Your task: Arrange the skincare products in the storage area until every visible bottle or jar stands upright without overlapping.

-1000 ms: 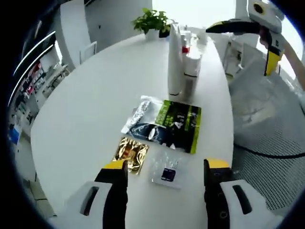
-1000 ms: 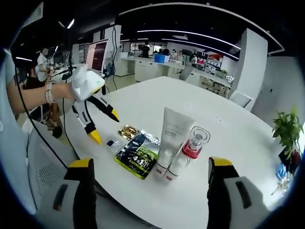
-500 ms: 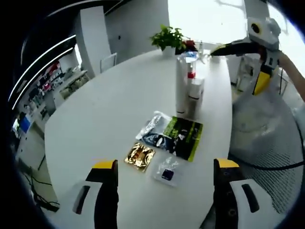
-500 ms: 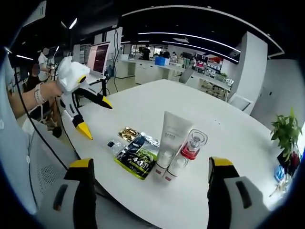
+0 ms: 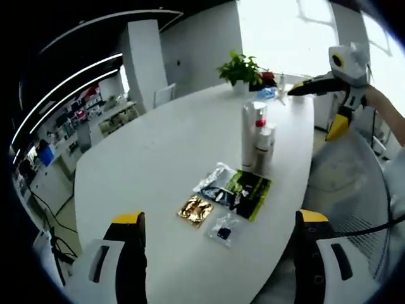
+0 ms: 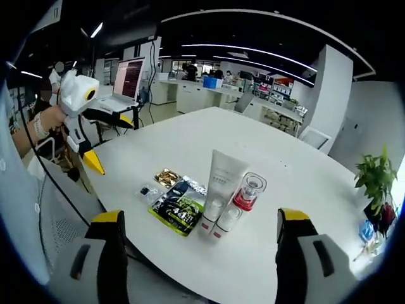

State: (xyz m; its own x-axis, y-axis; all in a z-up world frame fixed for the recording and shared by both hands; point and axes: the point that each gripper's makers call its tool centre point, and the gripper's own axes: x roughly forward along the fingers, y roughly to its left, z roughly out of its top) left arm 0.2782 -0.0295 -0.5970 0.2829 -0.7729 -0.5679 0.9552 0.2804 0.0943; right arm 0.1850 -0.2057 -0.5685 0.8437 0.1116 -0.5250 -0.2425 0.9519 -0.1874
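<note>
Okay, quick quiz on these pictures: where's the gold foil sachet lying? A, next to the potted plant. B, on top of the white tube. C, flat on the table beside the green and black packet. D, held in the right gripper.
C: the gold foil sachet lies flat on the white table beside the green and black packet, with both grippers open and holding nothing.

On the bench [image 6: 304, 190], beside the one white tube [image 6: 221, 180], stand one clear jar with a red base [image 6: 248, 192] and two small white bottles [image 6: 224, 221]. By them lie four flat sachets: one green-black [image 6: 179, 213], one silvery [image 5: 212, 179], one gold [image 6: 166, 177], one clear [image 6: 149, 192]. One potted plant [image 6: 376, 183] sits farther off.
</note>
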